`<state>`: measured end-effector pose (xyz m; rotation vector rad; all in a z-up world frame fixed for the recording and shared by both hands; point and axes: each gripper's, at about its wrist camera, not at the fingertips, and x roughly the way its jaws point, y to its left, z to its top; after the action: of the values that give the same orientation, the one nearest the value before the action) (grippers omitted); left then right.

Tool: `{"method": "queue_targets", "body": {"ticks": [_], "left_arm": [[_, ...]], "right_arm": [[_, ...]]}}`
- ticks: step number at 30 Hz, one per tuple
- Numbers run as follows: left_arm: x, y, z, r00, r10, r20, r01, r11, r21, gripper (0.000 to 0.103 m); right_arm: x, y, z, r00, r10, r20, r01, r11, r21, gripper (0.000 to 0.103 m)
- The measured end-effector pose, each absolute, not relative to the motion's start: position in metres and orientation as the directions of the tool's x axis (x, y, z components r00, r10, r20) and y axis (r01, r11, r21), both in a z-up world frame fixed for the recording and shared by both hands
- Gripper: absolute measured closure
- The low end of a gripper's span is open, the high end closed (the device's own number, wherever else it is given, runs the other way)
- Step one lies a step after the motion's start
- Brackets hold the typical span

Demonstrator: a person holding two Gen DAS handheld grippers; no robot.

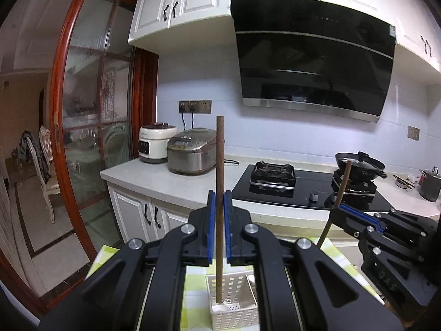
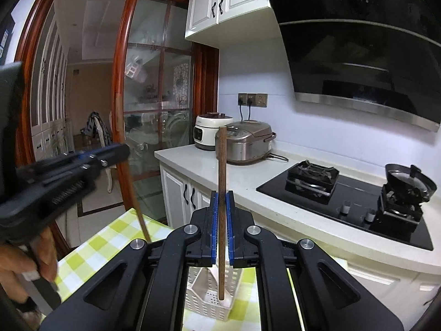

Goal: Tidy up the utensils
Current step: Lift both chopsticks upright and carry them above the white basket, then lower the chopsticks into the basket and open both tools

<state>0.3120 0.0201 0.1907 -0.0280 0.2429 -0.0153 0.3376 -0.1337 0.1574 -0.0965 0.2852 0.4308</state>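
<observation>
My left gripper is shut on a brown wooden chopstick, held upright with its lower tip inside a white slotted utensil basket. My right gripper is shut on a second brown chopstick, also upright, its lower tip in the same basket. In the left wrist view the right gripper shows at the right with its chopstick. In the right wrist view the left gripper shows at the left with its chopstick. The basket stands on a yellow-green checked cloth.
Behind is a white counter with two rice cookers, a black gas hob and a wok. A range hood hangs above. A steel pot stands far right. A glass sliding door is at the left.
</observation>
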Motion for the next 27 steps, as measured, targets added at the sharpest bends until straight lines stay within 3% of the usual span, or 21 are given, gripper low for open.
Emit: {"method": "queue_targets", "body": {"ticks": [13,15,17,20,24,27], "left_arm": [[0.379,0.027,0.108,0.918,-0.028,-0.396,0.01,0.999,-0.048,0.097],[0.386,0.033,0.101,0.909,-0.018,-0.416,-0.007,0.998,-0.06,0.091],[0.39,0.041,0.095,0.906,-0.01,-0.424,-0.024,0.997,-0.074,0.075],[0.389,0.049,0.091,0.907,0.004,-0.421,-0.041,0.996,-0.078,0.063],[0.381,0.061,0.087,0.91,0.017,-0.415,-0.063,0.993,-0.098,0.053],[0.369,0.066,0.086,0.914,0.025,-0.406,-0.075,0.991,-0.108,0.046]], "right_arm": [[0.407,-0.104,0.082,0.763,0.409,-0.5,-0.462,0.887,0.021,0.097],[0.417,-0.101,0.073,0.757,0.394,-0.521,-0.447,0.894,0.027,0.095],[0.425,-0.102,0.066,0.749,0.391,-0.534,-0.438,0.898,0.043,0.092],[0.432,-0.104,0.058,0.747,0.383,-0.544,-0.425,0.904,0.052,0.088],[0.432,-0.113,0.054,0.746,0.398,-0.533,-0.416,0.904,0.093,0.075],[0.423,-0.118,0.055,0.752,0.4,-0.524,-0.415,0.905,0.097,0.075]]}}
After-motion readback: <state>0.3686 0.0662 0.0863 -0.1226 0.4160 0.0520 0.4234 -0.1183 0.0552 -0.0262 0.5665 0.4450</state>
